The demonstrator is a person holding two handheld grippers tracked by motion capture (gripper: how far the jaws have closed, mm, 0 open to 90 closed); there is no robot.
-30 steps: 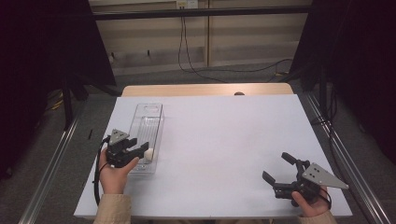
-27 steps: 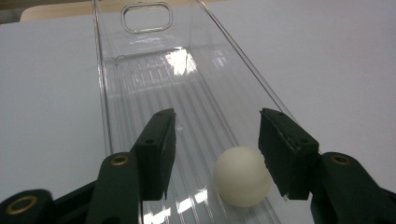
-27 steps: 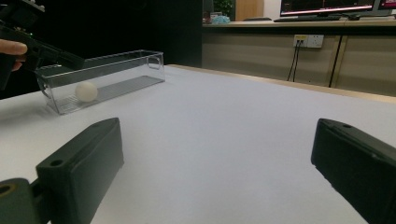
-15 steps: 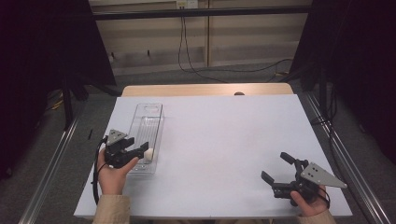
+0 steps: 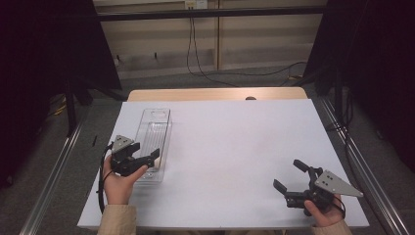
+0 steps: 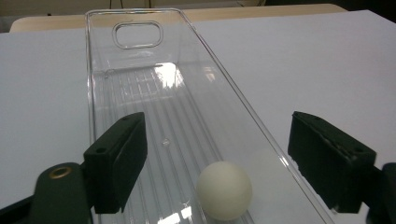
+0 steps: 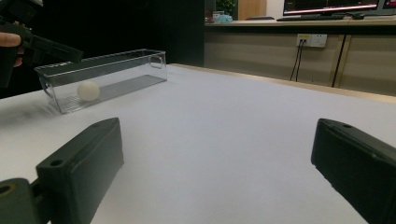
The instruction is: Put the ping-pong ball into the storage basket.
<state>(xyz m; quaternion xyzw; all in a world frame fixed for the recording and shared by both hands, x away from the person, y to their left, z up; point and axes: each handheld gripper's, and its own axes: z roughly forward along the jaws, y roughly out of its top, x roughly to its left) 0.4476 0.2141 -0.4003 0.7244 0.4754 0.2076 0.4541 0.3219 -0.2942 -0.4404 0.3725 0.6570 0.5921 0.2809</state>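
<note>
- As the left gripper (image 5: 149, 159) hangs over the near end of the clear tray (image 6: 140, 28), its jaws have just been opening; they now stand apart with the white ball (image 6: 224, 190) lying free between and below them, touching neither pad.
- Ball position: on the ribbed floor of the tray, at the end nearest the person, close to the tray's right-hand wall as the left gripper view shows it. From the right gripper view the ball (image 7: 88, 90) sits low inside the tray (image 7: 116, 65), near its end wall.
- Handling, judged: the ball looks light, smooth, hard-shelled and hollow; likely to roll along the ribs at a nudge and to slip from a glancing pinch. Best taken across its widest part, pads square on opposite sides, gentle squeeze.
- Left hand (image 5: 117, 183): gripper angled forward and slightly down toward the tray.
- Right gripper (image 5: 292, 178): held low over the white worktop (image 5: 235, 142) at the near right, well apart from the tray, jaws spread wide, nothing between them.
</note>
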